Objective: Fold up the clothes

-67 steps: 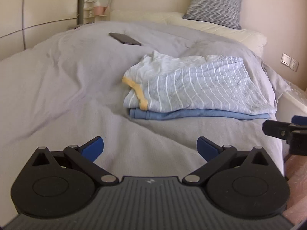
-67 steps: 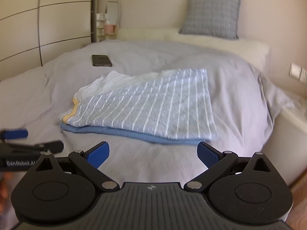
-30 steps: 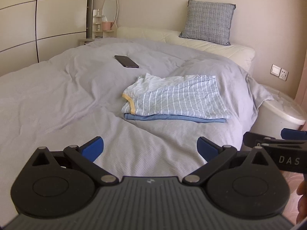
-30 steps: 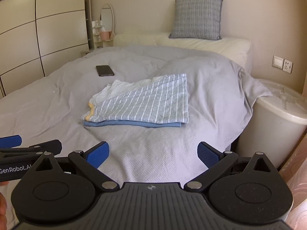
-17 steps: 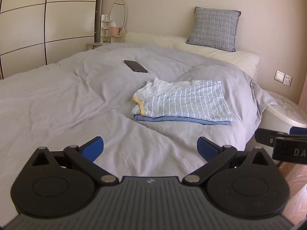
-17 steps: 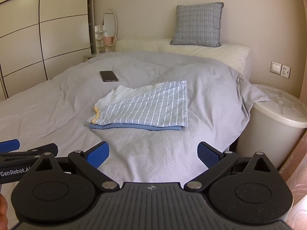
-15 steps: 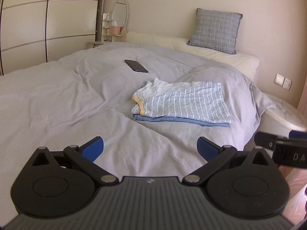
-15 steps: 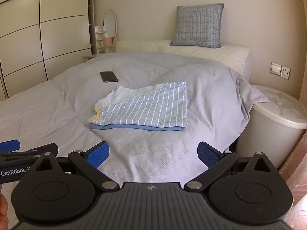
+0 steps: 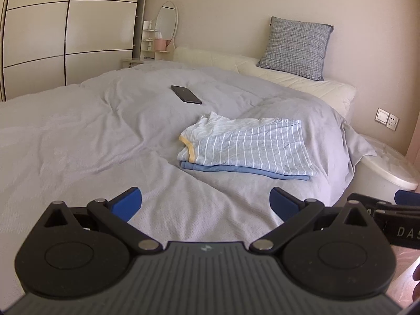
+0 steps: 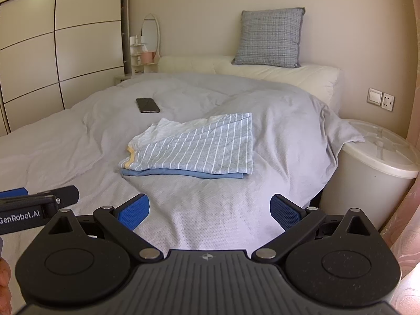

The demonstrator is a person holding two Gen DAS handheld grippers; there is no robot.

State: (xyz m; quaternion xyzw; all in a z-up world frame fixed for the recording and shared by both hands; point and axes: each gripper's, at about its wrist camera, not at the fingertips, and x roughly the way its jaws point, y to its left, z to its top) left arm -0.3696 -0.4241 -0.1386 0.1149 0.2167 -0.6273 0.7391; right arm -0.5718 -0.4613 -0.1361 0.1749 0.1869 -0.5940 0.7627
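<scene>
A folded blue-and-white striped garment (image 9: 252, 145) with a yellow trim lies on top of a folded plain blue garment (image 9: 244, 170) on the grey bed cover (image 9: 78, 136). The stack also shows in the right wrist view (image 10: 194, 147). My left gripper (image 9: 206, 203) is open and empty, held back from the stack above the bed's near part. My right gripper (image 10: 210, 208) is open and empty, also well short of the stack. Each gripper shows at the edge of the other's view.
A black phone (image 9: 185, 94) lies on the cover beyond the stack. A checked pillow (image 9: 295, 48) leans on the wall at the head. A white lidded bin (image 10: 372, 168) stands right of the bed. Wardrobe doors (image 9: 65, 31) line the left.
Both grippers have drawn back from the folded stack, which now looks smaller and farther away. Both stayed open and empty. The stack has not moved.
</scene>
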